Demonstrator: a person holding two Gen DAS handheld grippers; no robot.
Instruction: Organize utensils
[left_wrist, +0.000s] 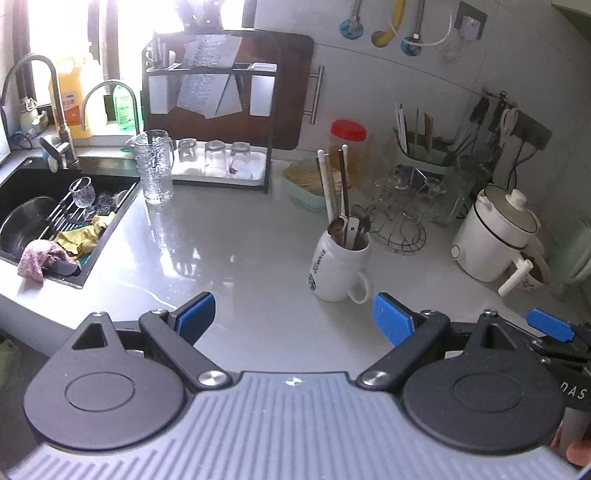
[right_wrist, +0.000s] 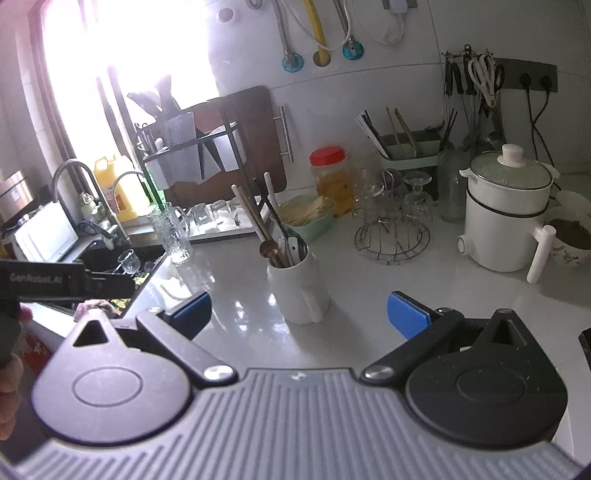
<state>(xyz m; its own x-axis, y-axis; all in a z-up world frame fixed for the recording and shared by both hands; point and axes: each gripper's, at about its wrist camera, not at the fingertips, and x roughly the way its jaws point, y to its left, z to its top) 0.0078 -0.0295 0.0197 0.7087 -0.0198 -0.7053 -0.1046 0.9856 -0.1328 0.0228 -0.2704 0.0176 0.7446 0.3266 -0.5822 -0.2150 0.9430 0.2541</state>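
A white mug (left_wrist: 338, 267) (right_wrist: 300, 291) stands on the pale counter and holds several utensils (left_wrist: 341, 199) (right_wrist: 271, 229): chopsticks, spoons and long white and dark handles. My left gripper (left_wrist: 293, 319) is open just short of the mug, which sits a little right of its centre line. Wide open too, my right gripper (right_wrist: 299, 314) has the mug straight ahead between its blue pads (right_wrist: 408, 315), not touching. Neither holds anything. The right gripper's blue fingertip (left_wrist: 550, 325) shows at the right edge of the left wrist view.
A black sink (left_wrist: 55, 218) with cloths and a glass lies left. A glass pitcher (left_wrist: 153, 171), a tray of glasses (left_wrist: 218, 162), a wire rack (right_wrist: 393, 236), a red-lidded jar (right_wrist: 330, 177), a green chopstick holder (right_wrist: 410, 147) and a white pot (right_wrist: 506, 210) ring the counter.
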